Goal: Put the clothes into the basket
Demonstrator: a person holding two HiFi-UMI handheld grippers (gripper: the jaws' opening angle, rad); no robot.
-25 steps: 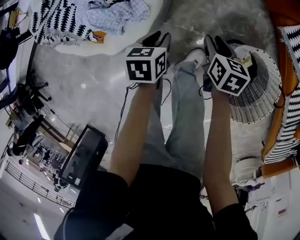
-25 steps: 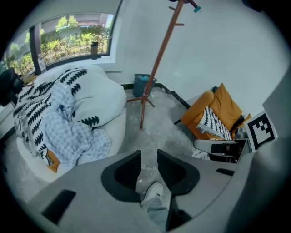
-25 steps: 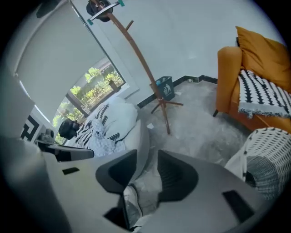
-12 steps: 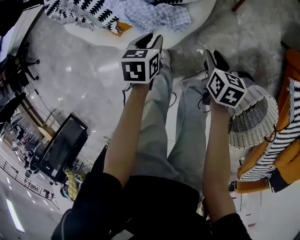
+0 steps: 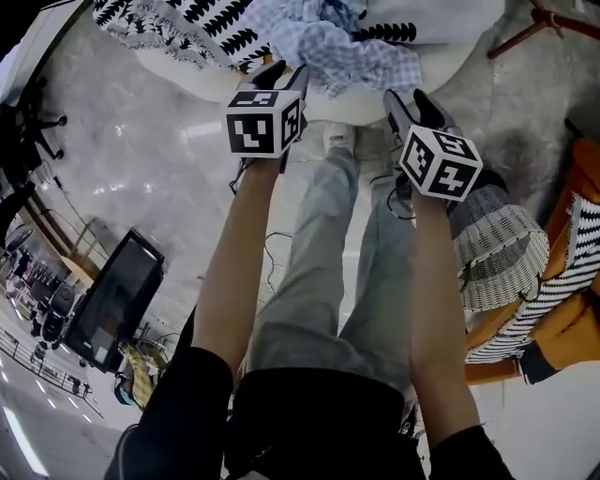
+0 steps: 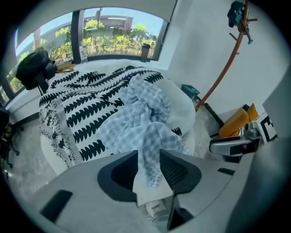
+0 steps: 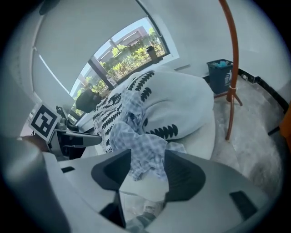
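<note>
Looking steeply down from the head view, a person's two bare forearms reach forward, each hand holding a gripper topped by a black-and-white marker cube. The left gripper (image 5: 286, 73) and the right gripper (image 5: 411, 101) point down toward the near edge of a round white cushion (image 5: 459, 52).

On the cushion lies a crumpled blue-and-white checked shirt (image 5: 352, 52). Just beside it, to the left, is a white cloth with black leaf shapes (image 5: 187, 23).

In the left gripper view the jaws are apart and opening. The checked shirt shows through the gap, but the pads do not press on it. In the right gripper view the jaws are wider apart and also opening. The same shirt is framed beyond them, and nothing is gripped.

A white wicker basket (image 5: 502, 258) stands on the grey marble floor (image 5: 141, 159), just right of the right forearm and well apart from the clothes. Whether anything lies in the basket cannot be seen. Beside the basket is an orange chair (image 5: 525, 328) with a black-and-white striped cloth (image 5: 586, 253) on it. The person's legs (image 5: 319, 272), in pale jeans, show between the arms.
</note>
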